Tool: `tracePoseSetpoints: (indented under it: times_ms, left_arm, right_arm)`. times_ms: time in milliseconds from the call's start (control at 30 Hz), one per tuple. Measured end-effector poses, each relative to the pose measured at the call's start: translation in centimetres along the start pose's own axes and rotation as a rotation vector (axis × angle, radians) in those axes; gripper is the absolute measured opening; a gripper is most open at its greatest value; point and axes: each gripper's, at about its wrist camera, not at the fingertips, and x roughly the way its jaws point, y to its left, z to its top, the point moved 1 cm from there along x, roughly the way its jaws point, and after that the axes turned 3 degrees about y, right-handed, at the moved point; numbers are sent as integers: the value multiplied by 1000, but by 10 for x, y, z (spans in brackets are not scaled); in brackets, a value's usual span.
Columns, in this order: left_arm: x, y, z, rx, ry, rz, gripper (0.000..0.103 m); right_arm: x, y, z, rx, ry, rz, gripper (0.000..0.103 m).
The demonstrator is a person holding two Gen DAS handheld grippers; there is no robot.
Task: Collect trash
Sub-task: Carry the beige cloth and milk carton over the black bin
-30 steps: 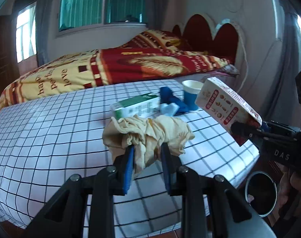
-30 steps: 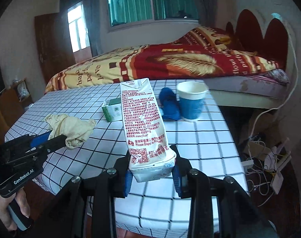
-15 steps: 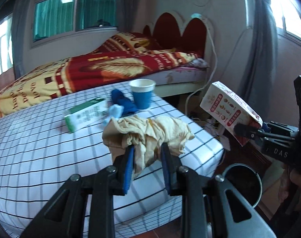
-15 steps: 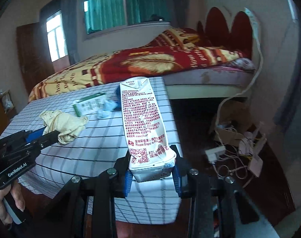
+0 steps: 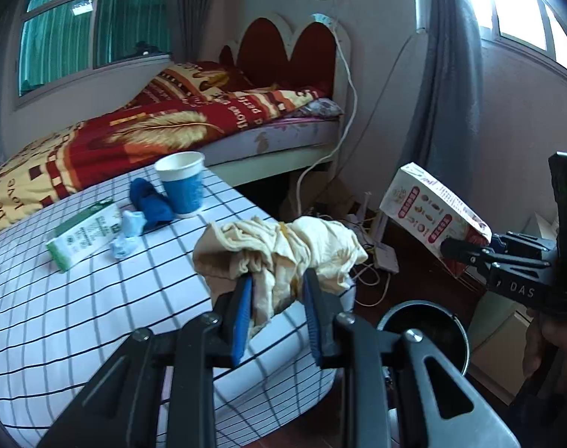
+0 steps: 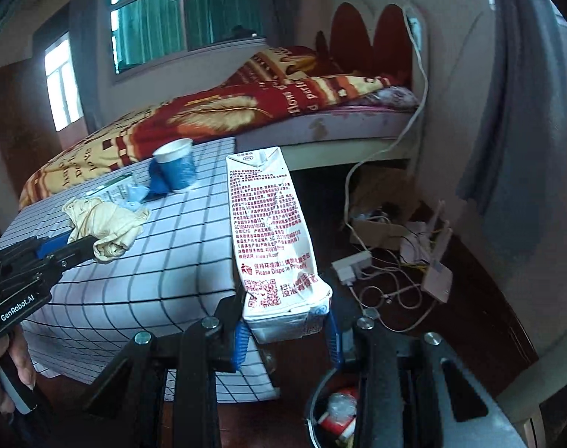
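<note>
The left gripper (image 5: 276,291) has its blue-padded fingers (image 5: 242,310) drawn in narrow on a crumpled cream cloth (image 5: 283,246), which bulges out above and to both sides of them. It hangs over the near right corner of the desk (image 5: 78,317), with its black-and-white checked cover. The right gripper (image 6: 287,324) has its fingers (image 6: 240,339) pressed against the base of a tall white milk carton (image 6: 270,231) printed in red, held upright with its top tilted away. This carton is off the desk's right edge, above the floor.

Directly below the carton stands a round dark trash bin (image 6: 322,410); something red and white lies inside it, though the gripper frame hides most of the opening. In the left wrist view the same bin (image 5: 425,328) sits on the floor just right of the desk corner, beneath and between the two grippers.

Four things lie on the desk, at its far side: one blue paper cup (image 5: 181,183) standing upright, one dark blue rag (image 5: 149,205) touching its left side, a pale blue crumpled scrap (image 5: 128,231) just nearer, and one green-and-white carton (image 5: 84,235) lying flat to the left.

Behind the desk is a bed (image 5: 265,138) with a red and yellow blanket (image 5: 134,138). On the floor to the right sprawl tangled cables and a white power strip (image 6: 352,265).
</note>
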Motion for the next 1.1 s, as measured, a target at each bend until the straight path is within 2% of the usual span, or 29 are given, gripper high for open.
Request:
tracePoseSetpoints:
  times_ms: [533, 900, 1100]
  left_arm:
    - [44, -78, -4, 92, 52, -146, 27]
    - [84, -141, -31, 190, 175, -291, 27]
    - [114, -170, -48, 249, 260, -323, 28]
  right_arm:
    - [-9, -71, -31, 65, 58, -115, 36]
    - [-5, -131, -88, 99, 206, -181, 36]
    - [11, -152, -120, 99, 291, -166, 36]
